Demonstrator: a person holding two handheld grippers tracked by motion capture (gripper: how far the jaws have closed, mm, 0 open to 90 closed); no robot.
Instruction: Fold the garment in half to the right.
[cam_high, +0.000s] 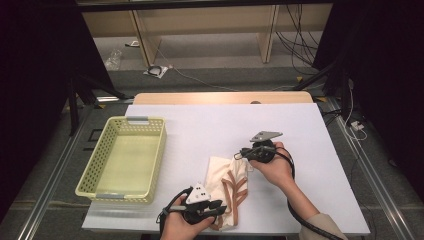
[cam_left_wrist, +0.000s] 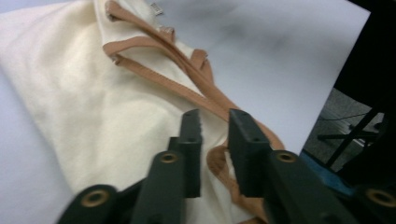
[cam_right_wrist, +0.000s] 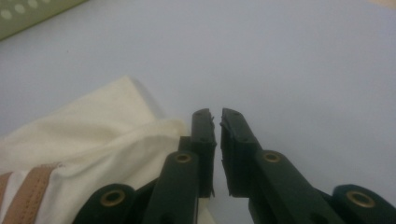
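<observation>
We see the basket on the left part of the table, well apart from the cloth bag, which lies to its right near the front edge. Our left gripper sits at the bag's front end, over its straps. Our right gripper is at the bag's far right corner.

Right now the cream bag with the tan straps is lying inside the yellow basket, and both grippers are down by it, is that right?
Not quite. The cream bag lies on the white table, to the right of the yellow basket, not inside it; the high view shows this. The rest holds: the left gripper and the right gripper are both down at the bag.
</observation>
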